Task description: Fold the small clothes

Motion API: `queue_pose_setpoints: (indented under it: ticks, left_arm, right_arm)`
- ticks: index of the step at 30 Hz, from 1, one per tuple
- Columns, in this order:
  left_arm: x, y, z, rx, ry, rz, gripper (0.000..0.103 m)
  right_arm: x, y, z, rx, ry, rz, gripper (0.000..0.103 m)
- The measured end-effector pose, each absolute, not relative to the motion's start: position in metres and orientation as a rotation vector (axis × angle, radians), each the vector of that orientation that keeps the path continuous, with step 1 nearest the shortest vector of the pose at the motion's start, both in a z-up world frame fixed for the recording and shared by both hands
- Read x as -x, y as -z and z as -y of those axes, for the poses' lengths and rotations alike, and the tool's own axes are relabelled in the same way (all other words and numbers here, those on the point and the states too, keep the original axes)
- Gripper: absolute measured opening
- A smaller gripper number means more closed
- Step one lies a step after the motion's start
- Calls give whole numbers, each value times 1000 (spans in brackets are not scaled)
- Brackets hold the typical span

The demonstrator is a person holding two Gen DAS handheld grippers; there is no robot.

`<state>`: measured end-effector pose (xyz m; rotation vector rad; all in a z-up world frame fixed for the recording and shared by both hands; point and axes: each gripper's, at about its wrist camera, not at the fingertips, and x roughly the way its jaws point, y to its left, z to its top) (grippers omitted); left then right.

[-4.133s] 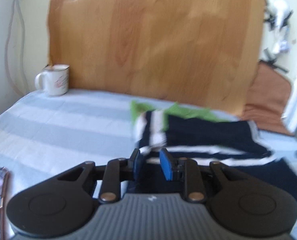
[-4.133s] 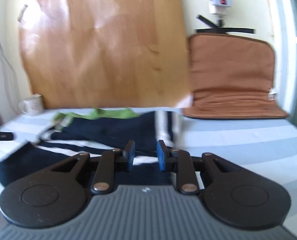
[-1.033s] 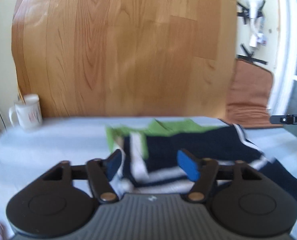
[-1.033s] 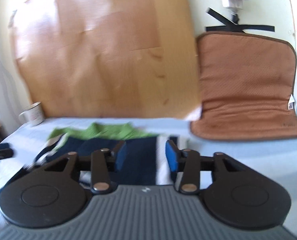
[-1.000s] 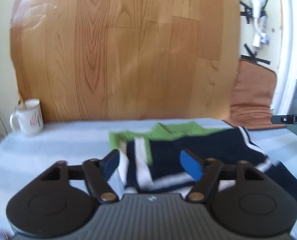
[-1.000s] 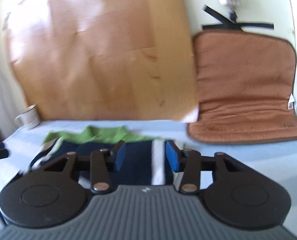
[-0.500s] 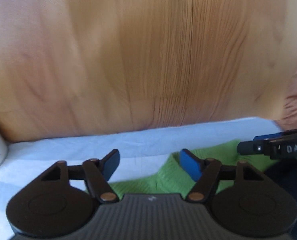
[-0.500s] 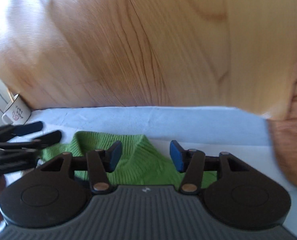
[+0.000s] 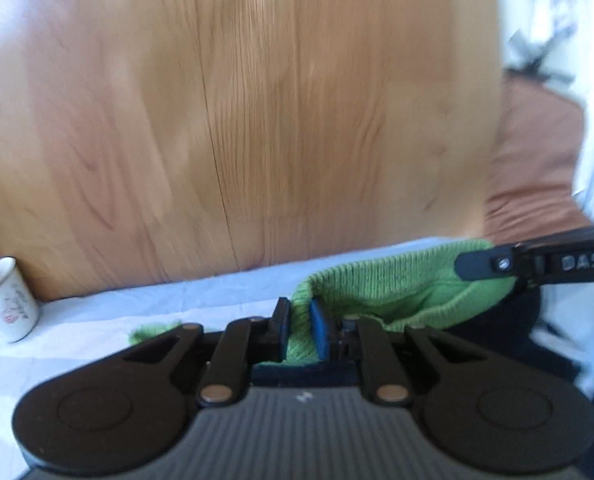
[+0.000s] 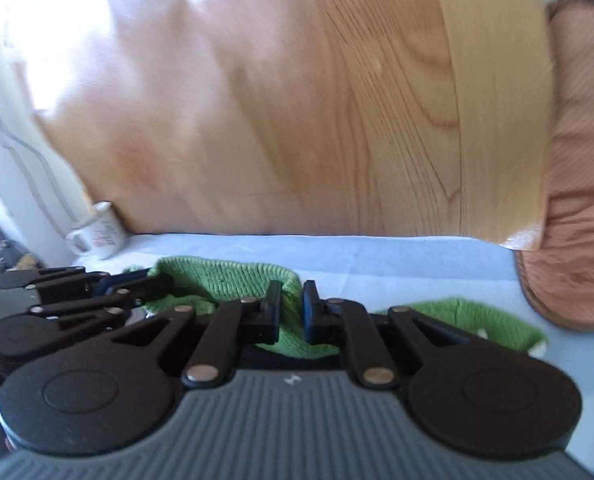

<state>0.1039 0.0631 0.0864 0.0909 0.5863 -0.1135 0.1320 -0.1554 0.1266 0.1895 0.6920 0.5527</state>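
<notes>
**Green Knit Edge Caught in Both Grippers**

Green ribbed knit fills the middle of the left wrist view: it is the edge band of a small dark navy garment with a green knitted hem (image 9: 397, 292), lying on a pale blue and white striped cloth surface (image 9: 177, 296). The left gripper (image 9: 300, 330) has its jaws nearly together, having just been closing, and a fold of the green band stands pinched between the blue pads. The navy body of the garment spreads low on the right of the frame. From the right edge the black fingers of the right gripper (image 9: 493, 266) reach in and lie against the same green band. A white enamel mug with a red print (image 9: 11, 300) stands at the far left, near a large wood-grain panel (image 9: 277, 120) that rises behind the cloth. A brown quilted cushion (image 9: 537, 168) leans at the right.

In the right wrist view, the right gripper (image 10: 292, 316) also shows its jaws drawn close, likewise just closed in, with the green band (image 10: 233, 280) nipped between them. The band runs leftward to the left gripper (image 10: 137, 284), whose black fingers clamp its other end. More green knit lies on the cloth at the right. The mug (image 10: 99, 236) sits tilted in the frame beside the wood-grain panel (image 10: 297, 100), and the brown cushion (image 10: 577, 200) fills the right side. The striped cloth (image 10: 377, 256) stretches between them.
</notes>
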Motion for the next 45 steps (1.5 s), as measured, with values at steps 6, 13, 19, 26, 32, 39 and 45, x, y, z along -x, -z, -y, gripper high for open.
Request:
queue_pose_setpoints:
  ticks: [6,13,19,26,32,39,45]
  left_arm:
    - [23,-88,-62,-65,135,-456,12]
    - [134,-55,-46,-43,125,-428,12]
    - [149,-20,-47,-45,171,-604,26]
    - [161,-69,-104,177,221,-460,43]
    - [88,-72,-116,244,151,-496,40]
    - [30,-20,-121,198,32,-659,30]
    - [47,-20,-123,214,17,-624,32]
  right_arm:
    - [-15,-133,167,-128,-594,-599,13]
    - [102,-89,160,-30,-551,-509,13]
    - [110,-57,165,-92,-516,-582,24]
    - [106,-94,190,-182,-533,-463,30]
    - [47,-87,171,-292,-498,-527,31]
    - [25,-47,155,-178,-514,-664,28]
    - [56,-41,185,-172,-514,-639,27]
